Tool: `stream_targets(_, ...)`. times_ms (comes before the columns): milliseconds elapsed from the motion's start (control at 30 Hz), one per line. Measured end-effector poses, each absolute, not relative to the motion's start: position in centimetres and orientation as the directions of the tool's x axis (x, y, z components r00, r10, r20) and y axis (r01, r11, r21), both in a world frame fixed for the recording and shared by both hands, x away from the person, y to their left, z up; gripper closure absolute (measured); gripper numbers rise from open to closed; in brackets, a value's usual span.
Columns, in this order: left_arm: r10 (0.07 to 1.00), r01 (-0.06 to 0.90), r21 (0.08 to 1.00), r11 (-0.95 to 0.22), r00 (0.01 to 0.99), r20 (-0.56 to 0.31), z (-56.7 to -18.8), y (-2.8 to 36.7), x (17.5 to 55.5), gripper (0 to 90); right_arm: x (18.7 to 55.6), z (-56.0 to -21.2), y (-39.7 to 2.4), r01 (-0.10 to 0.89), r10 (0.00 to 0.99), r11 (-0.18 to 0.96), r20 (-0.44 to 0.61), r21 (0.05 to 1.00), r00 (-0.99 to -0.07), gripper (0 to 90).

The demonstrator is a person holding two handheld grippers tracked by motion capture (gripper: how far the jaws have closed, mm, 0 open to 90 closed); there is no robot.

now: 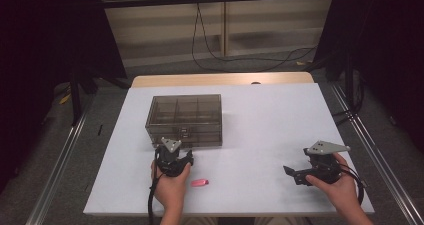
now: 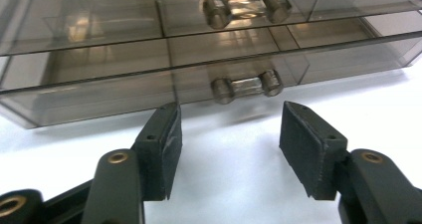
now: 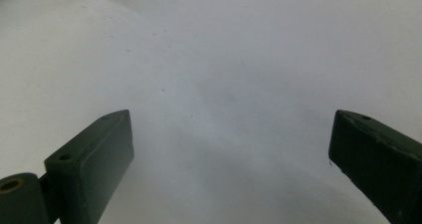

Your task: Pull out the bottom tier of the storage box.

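In the high view, I am holding the left claw (image 1: 186, 155) just before the smoky drawer box (image 1: 184, 119); both drawers are looking closed, so pulling is still left.

In the left gripper view, the jaws are standing spread, gripping nothing, the lower handle (image 2: 247, 86) just ahead between them.

In the right gripper view, the right claw (image 3: 231, 149) is spread over the bare bench (image 3: 239, 59).

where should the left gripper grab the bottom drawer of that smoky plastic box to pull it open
Grip the lower drawer's handle, a short clear bar between two round posts that stands out from the drawer front. Come straight in from the front, low over the table. The left gripper already faces it, fingers apart, nothing between them.
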State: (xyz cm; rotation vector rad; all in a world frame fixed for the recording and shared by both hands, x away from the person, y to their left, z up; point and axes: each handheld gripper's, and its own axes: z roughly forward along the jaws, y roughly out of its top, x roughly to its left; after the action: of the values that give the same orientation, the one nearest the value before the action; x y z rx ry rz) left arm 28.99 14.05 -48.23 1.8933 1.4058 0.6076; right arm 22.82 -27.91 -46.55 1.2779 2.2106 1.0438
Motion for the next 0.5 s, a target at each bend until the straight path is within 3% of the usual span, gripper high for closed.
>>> stream_targets(500,0.943,0.614,0.77,-0.172,0.328,-0.051,-47.5,16.1,28.7,27.5,23.3,-46.2,-25.9,0.582,0.849,0.309,0.057,0.752,-0.525,3.7)
